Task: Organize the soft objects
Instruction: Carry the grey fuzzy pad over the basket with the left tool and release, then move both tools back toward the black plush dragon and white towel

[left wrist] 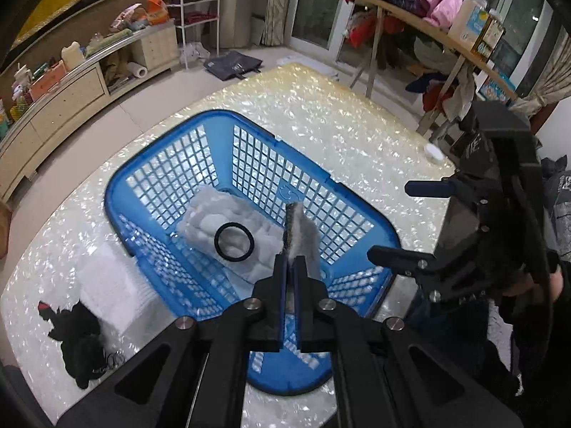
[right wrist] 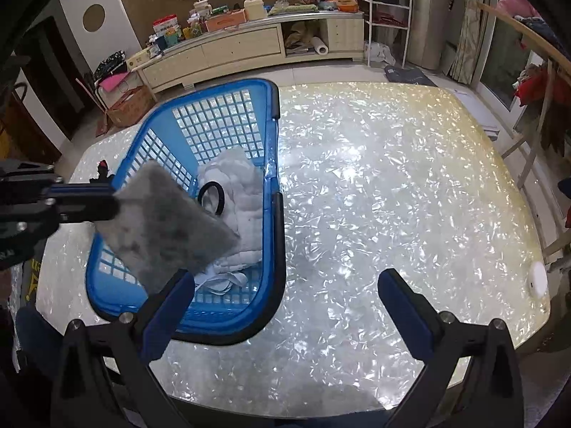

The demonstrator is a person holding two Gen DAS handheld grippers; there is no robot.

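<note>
Black clothing (left wrist: pixel 76 342) lay crumpled on our pearly table (left wrist: pixel 321 114) beside a white folded cloth (left wrist: pixel 114 292), partly cut off by our left gripper (left wrist: pixel 289 267), which was clamped on a grey felt pad (right wrist: pixel 167 221) over the blue basket (left wrist: pixel 125 185). Inside lay white quilted fabric (left wrist: pixel 210 224) and a black ring (left wrist: pixel 233 241). Our right gripper (right wrist: pixel 285 296) stood apart, empty.

Cluttered living room around my pearly counter (right wrist: pixel 374 185)

A long cream sideboard (right wrist: pixel 242 48) lines the brown wall; pale tiled floor (left wrist: pixel 150 89), glass doors (left wrist: pixel 314 10) beyond, clothes piled on a wooden rack (left wrist: pixel 396 7).
</note>
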